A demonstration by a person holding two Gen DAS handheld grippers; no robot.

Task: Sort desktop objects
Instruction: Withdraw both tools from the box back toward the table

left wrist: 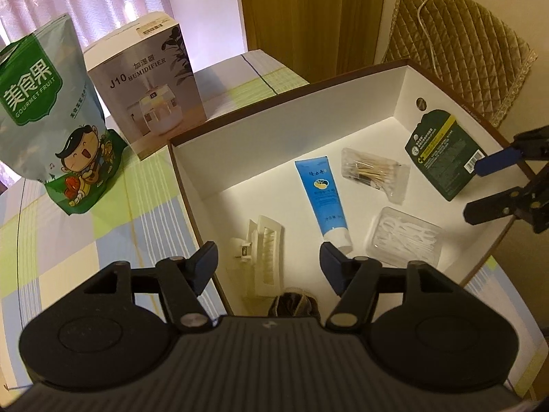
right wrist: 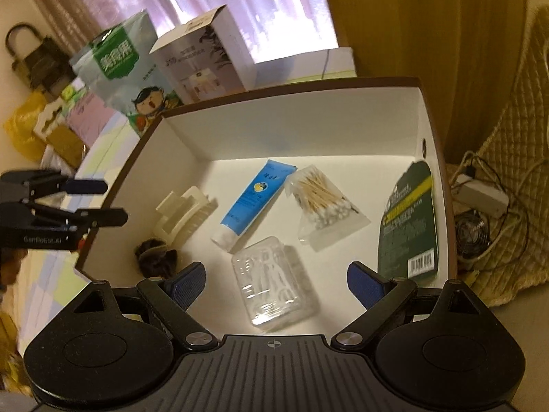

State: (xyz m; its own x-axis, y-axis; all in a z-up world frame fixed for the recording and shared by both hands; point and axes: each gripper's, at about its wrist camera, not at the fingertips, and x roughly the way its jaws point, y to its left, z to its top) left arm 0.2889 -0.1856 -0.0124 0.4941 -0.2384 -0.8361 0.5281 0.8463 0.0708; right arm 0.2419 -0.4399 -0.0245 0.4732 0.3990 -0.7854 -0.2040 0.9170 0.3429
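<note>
Inside the white-walled, brown-rimmed box (right wrist: pixel 192 144) everything lies settled; the blue tube (right wrist: pixel 252 199) rests flat at the centre, white cap toward the camera; just beside it a clear bag of cotton swabs (right wrist: pixel 322 202) lies flat; nearer, the transparent case of floss picks (right wrist: pixel 271 281) sits flat on the floor; the cream hair claw (right wrist: pixel 185 213) lies by the left wall, a dark scrunchie (right wrist: pixel 154 257) just below it; the dark green packet (right wrist: pixel 410 223) leans tilted against the right wall.

box (right wrist: pixel 192 137): white inside, brown rim
in it: blue tube (right wrist: pixel 250 199), cotton swabs (right wrist: pixel 322 202), floss picks (right wrist: pixel 271 281)
right gripper (right wrist: pixel 276 281): fingers wide apart, nothing held
</note>
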